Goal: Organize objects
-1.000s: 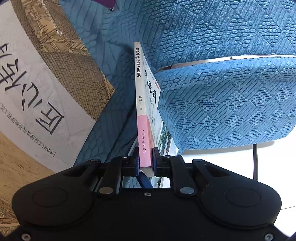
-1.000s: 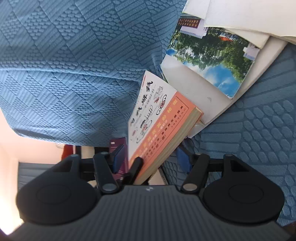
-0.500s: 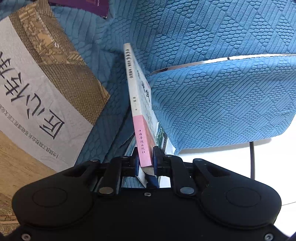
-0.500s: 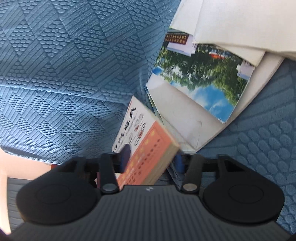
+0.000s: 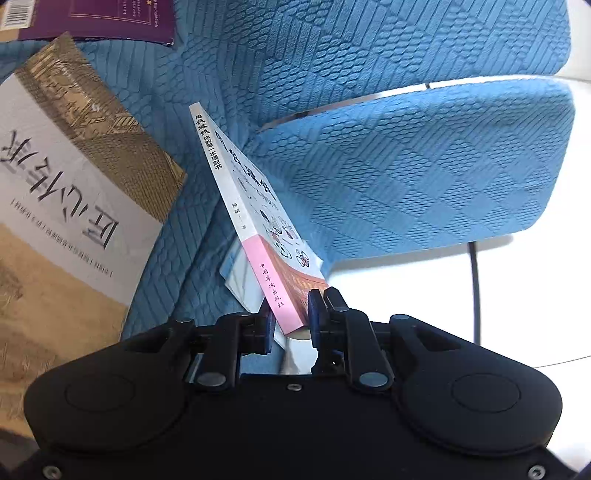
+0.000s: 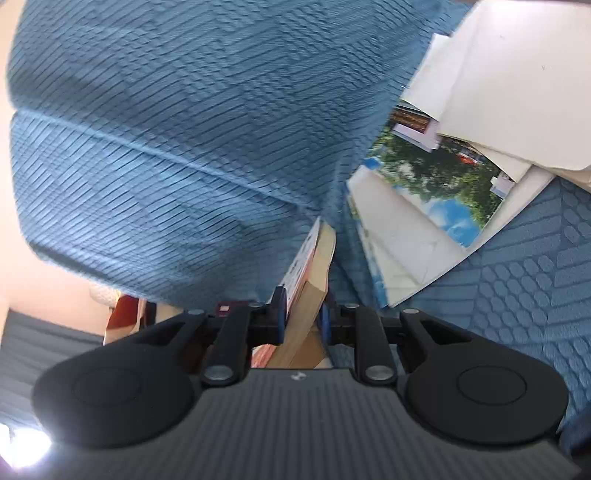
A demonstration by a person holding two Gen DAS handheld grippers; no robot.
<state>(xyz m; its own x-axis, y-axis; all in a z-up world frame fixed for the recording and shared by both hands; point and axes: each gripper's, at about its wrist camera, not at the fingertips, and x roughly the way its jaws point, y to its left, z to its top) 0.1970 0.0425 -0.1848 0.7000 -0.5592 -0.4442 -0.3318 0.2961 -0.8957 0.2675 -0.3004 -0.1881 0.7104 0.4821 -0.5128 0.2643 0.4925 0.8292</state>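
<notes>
Item: paperback book (image 5: 258,236), white spine with a pink lower band, orange-and-white cover. In the left wrist view we see it standing on edge, tilted, its pink spine end lodged between the jaws of our left gripper (image 5: 291,317). That gripper's jaws have just been opening a little; the left pad touches the spine, while a narrow gap shows beside the right pad, so we cannot tell whether the book is firmly pinched here.

In the right wrist view the same book (image 6: 310,280) shows its cream page block, and our right gripper (image 6: 301,314) has just been closing, with both blue pads now pressed against the covers near one end. The view is motion-blurred.

Pose: both grippers point forward and somewhat downward toward the blue quilted sofa (image 5: 406,177).

Adjacent items: a thin booklet with a sky-and-trees photo (image 6: 436,192) lying on the seat just beside the book, under white sheets (image 6: 509,92); a large grey-and-gold book (image 5: 74,206) lying flat well left; a purple book (image 5: 110,18) beyond it.
</notes>
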